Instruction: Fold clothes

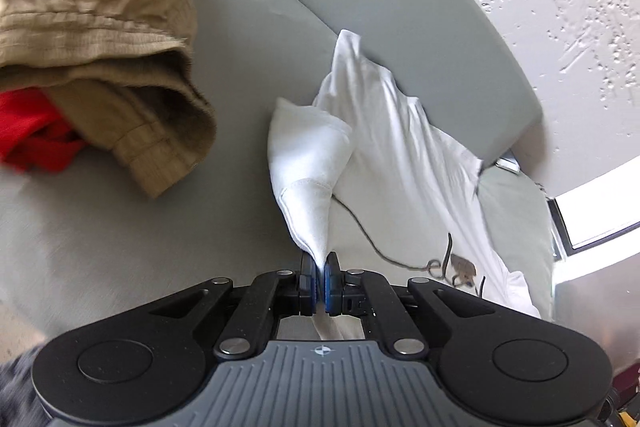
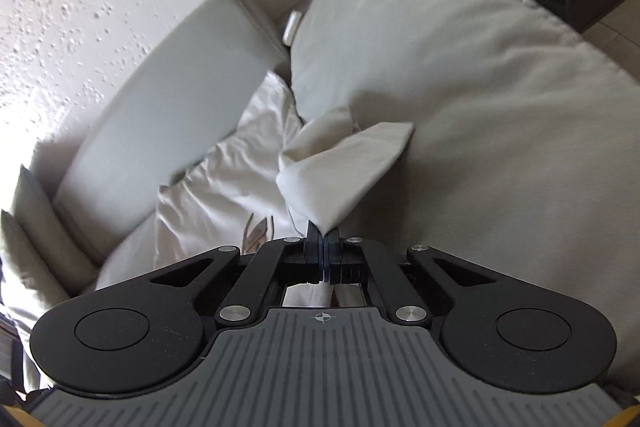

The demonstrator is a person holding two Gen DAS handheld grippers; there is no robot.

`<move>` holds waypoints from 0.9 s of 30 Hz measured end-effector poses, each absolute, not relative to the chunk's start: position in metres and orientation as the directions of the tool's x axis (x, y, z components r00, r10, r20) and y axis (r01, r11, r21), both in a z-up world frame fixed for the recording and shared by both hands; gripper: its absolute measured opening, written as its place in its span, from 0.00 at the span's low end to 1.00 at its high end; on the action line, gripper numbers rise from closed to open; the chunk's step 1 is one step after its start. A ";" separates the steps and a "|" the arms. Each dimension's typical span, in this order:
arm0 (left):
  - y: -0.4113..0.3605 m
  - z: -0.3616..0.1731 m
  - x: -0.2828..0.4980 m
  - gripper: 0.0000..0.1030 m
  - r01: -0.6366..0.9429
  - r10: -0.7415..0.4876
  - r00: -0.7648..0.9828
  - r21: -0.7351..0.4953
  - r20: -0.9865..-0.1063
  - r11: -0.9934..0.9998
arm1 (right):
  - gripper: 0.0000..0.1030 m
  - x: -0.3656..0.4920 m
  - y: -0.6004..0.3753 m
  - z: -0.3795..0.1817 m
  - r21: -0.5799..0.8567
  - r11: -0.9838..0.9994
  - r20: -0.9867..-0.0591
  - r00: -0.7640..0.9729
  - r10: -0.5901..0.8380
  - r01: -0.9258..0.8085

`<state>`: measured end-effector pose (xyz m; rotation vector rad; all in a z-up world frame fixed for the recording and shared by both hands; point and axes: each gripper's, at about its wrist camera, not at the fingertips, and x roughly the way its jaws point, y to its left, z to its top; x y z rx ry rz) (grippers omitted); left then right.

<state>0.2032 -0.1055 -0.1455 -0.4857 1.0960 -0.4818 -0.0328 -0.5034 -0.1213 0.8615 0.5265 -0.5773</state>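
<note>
Left: khaki trousers [image 1: 96,39] heaped over a red garment [image 1: 36,139] on the sofa [image 1: 248,39], clear of your work. Left tongs [image 1: 319,267] pinched on a white T-shirt [image 1: 400,147] sleeve; right tongs [image 2: 322,239] pinched on the other. Shirt sags between. Lay it flat; back cushion [image 2: 460,75] crowds it.

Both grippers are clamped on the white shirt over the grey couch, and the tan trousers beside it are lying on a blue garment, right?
Not quite: the garment under the tan trousers is red, as the left wrist view shows. The rest holds.
</note>
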 end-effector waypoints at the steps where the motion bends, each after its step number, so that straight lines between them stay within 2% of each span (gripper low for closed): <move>1: -0.100 -0.142 0.197 0.02 0.128 -0.589 0.371 -0.588 -0.718 0.798 | 0.00 -0.041 -0.500 -0.117 0.545 0.521 -0.638 0.728 -0.250 0.656; 5: -0.090 -0.151 0.174 0.02 0.135 -0.510 0.350 -0.496 -0.786 0.858 | 0.00 -0.062 -0.482 -0.114 0.484 0.563 -0.687 0.689 -0.230 0.670; 8: -0.096 -0.164 0.166 0.09 0.145 -0.402 0.331 -0.374 -0.854 0.916 | 0.00 -0.063 -0.473 -0.132 0.405 0.595 -0.754 0.621 -0.213 0.695; 9: -0.099 -0.165 0.163 0.15 0.157 -0.369 0.333 -0.335 -0.868 0.929 | 0.01 -0.064 -0.471 -0.138 0.388 0.597 -0.770 0.603 -0.209 0.702; 11: -0.104 -0.161 0.156 0.30 0.177 -0.317 0.354 -0.270 -0.880 0.946 | 0.16 -0.069 -0.469 -0.143 0.367 0.595 -0.786 0.581 -0.213 0.715; 12: -0.106 -0.156 0.152 0.41 0.184 -0.299 0.373 -0.246 -0.878 0.952 | 0.18 -0.072 -0.471 -0.142 0.367 0.591 -0.783 0.582 -0.221 0.719; 13: -0.108 -0.149 0.148 0.41 0.199 -0.289 0.401 -0.225 -0.869 0.954 | 0.21 -0.075 -0.473 -0.140 0.372 0.585 -0.776 0.587 -0.231 0.721; 14: -0.110 -0.142 0.145 0.41 0.214 -0.279 0.429 -0.203 -0.859 0.955 | 0.33 -0.078 -0.477 -0.136 0.381 0.575 -0.766 0.595 -0.242 0.724; 16: -0.111 -0.131 0.140 0.41 0.240 -0.273 0.479 -0.175 -0.834 0.955 | 0.44 -0.086 -0.490 -0.129 0.405 0.548 -0.735 0.617 -0.281 0.732; 21: -0.136 -0.116 0.132 0.41 0.370 -0.385 0.496 -0.212 -0.779 0.905 | 0.44 -0.086 -0.547 -0.136 0.489 0.470 -0.693 0.655 -0.302 0.735; 27: -0.170 -0.118 0.117 0.41 0.461 -0.423 0.457 -0.199 -0.782 0.865 | 0.42 -0.072 -0.602 -0.174 0.660 0.379 -0.644 0.748 -0.160 0.649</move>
